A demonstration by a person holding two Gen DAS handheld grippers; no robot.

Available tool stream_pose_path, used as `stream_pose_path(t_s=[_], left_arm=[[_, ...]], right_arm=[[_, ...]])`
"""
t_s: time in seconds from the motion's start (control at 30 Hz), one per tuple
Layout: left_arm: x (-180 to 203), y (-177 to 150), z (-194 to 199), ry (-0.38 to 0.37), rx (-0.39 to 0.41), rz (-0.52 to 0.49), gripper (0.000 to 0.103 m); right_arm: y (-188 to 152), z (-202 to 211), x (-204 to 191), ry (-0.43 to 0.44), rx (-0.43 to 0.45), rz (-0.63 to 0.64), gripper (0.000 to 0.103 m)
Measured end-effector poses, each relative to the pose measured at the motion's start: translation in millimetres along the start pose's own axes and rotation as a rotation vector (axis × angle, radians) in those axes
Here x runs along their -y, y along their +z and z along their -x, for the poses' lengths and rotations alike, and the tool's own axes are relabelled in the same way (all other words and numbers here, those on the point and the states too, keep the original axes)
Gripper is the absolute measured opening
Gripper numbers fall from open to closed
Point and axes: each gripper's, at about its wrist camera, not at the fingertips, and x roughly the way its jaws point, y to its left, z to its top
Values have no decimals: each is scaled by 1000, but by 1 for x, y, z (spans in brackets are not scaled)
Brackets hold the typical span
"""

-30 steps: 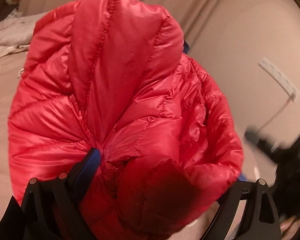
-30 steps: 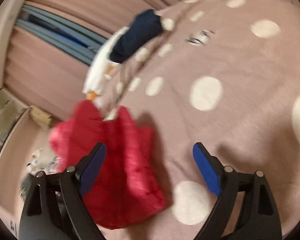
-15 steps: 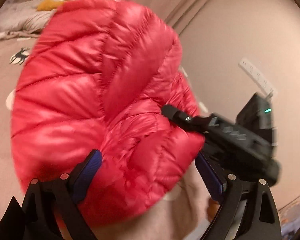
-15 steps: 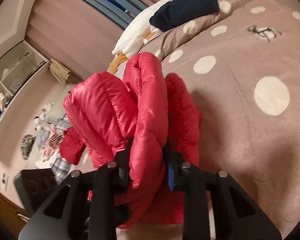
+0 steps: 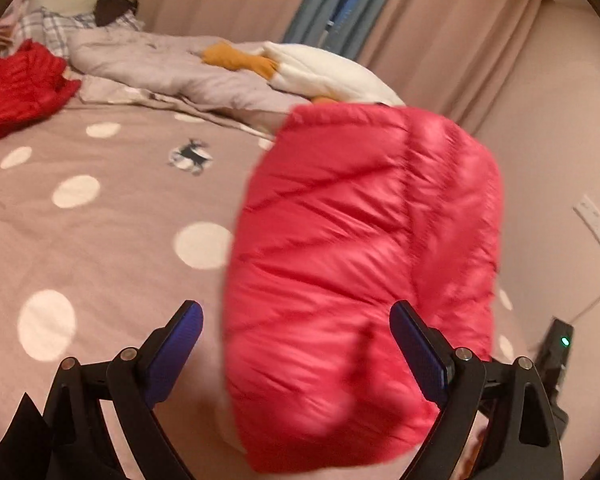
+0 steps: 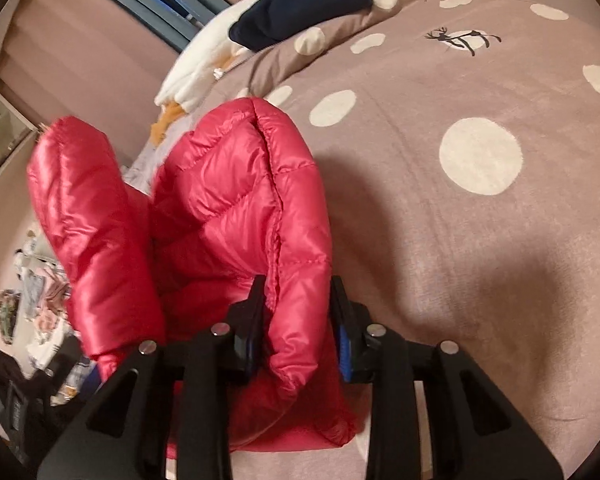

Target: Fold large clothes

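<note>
A shiny red puffer jacket (image 6: 228, 208) hangs bunched over the dotted brown bed cover (image 6: 460, 260). My right gripper (image 6: 296, 284) clamps a thick fold of the jacket's edge between its pads; the jaws are opening slightly, with the fold still pressed between them. In the left wrist view the jacket (image 5: 360, 260) fills the middle and right. My left gripper (image 5: 294, 306) stands wide open in front of it. Its right pad (image 5: 416, 344) overlaps the jacket and its left pad (image 5: 180, 336) is over bare bed cover (image 5: 100, 240); neither presses on fabric.
Another red garment (image 5: 20, 84) lies at the bed's far left beside a grey duvet (image 5: 160, 68) and a white and orange plush (image 5: 320, 68). A navy garment (image 6: 300, 4) rests on the bedding. A power strip (image 5: 598, 228) is on the wall.
My right gripper went from open above the jacket to shut on a fold of it. The jacket left my left gripper's fingers and now shows further off, to the right, baring the bed.
</note>
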Motion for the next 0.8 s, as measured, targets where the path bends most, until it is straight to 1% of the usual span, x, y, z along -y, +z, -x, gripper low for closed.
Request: stream_pose_path(t_s=[0.07,0.1,0.13,0.2,0.27,0.3,0.37,0.4,0.43,0.47,0.5,0.53,0.57,0.63,0.67,0.7,0.73,0.77,0.8], left_arm=[[-4,5,-6,48,45,-14,93],[-8,3,-8,70,61,-15,93],[-15,6,-13,108,79,-14,93],[-22,6,-29,156,114,2,93],[-31,8,-43,178,125,-1,93],[-30,12,-51,186,131,-13,93],[-20,15,-54,206,155,-52,93],[-13,15,-56,229,174,-86,93],[-6,13,-52,251,197,-112,93],[-2,11,-51,258,217,-131,93],[2,8,-48,247,234,-151,93],[4,8,-49,233,232,-154,93],[5,9,-50,215,220,-152,93],[6,12,-55,166,179,-148,93],[7,11,-55,145,169,-146,93],[7,11,-55,120,159,-138,93],[7,10,-56,109,151,-136,93],[7,9,-57,102,144,-138,93],[7,8,-59,107,136,-141,93]], right_arm=[[-4,0,2,-14,4,-13,35],[-6,0,4,-19,5,-19,36],[-7,0,7,-25,4,-28,38],[-10,2,11,-52,3,-38,41],[-12,4,9,-82,5,-25,43],[-12,6,7,-99,5,-22,44],[-13,15,3,-128,18,-24,44],[-12,25,-2,-149,50,-20,44],[-11,41,-11,-167,104,-18,44],[-10,55,-18,-170,159,-12,47],[-9,80,-33,-156,272,13,46],[-8,93,-44,-140,337,35,47],[-6,111,-64,-115,428,82,47],[-2,120,-94,-84,510,195,49],[4,112,-112,-62,515,275,49],[9,102,-119,-34,493,301,49],[19,85,-120,23,452,297,49],[29,63,-117,87,397,263,44],[39,39,-110,87,340,218,43]])
